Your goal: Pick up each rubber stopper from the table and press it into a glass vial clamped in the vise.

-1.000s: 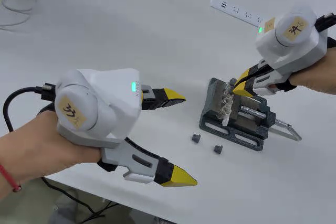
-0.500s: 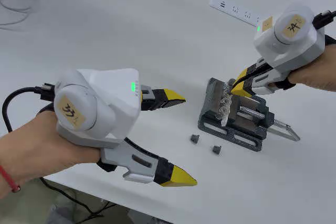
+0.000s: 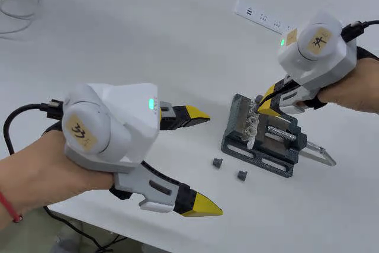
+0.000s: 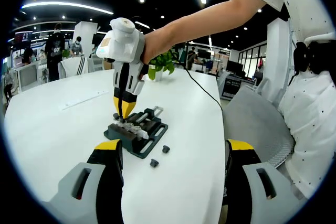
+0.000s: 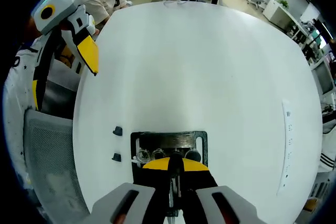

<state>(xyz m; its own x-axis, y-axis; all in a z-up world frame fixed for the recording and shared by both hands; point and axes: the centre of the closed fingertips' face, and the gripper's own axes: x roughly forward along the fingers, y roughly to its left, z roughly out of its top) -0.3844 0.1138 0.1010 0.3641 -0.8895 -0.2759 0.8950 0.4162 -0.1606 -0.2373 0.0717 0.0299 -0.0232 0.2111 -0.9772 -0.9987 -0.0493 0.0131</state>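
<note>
on the white table (image 3: 148, 39) the vise (image 3: 260, 146) steadies vials (image 3: 251, 124) so my right gripper (image 3: 265, 106), jaws pinched together, can press down; left gripper (image 3: 203, 159) gapes empty.

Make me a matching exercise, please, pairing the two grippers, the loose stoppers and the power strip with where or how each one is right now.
Things:
1. left gripper
2. right gripper
3. loose stoppers
4. power strip

Places or states:
A. lying beside the base of the vise
B. jaws wide apart, held off to one side of the vise
C. jaws together, tips just above the vials clamped in the vise
D. lying flat, well beyond the vise

Pairs: 1-B, 2-C, 3-A, 4-D
</note>
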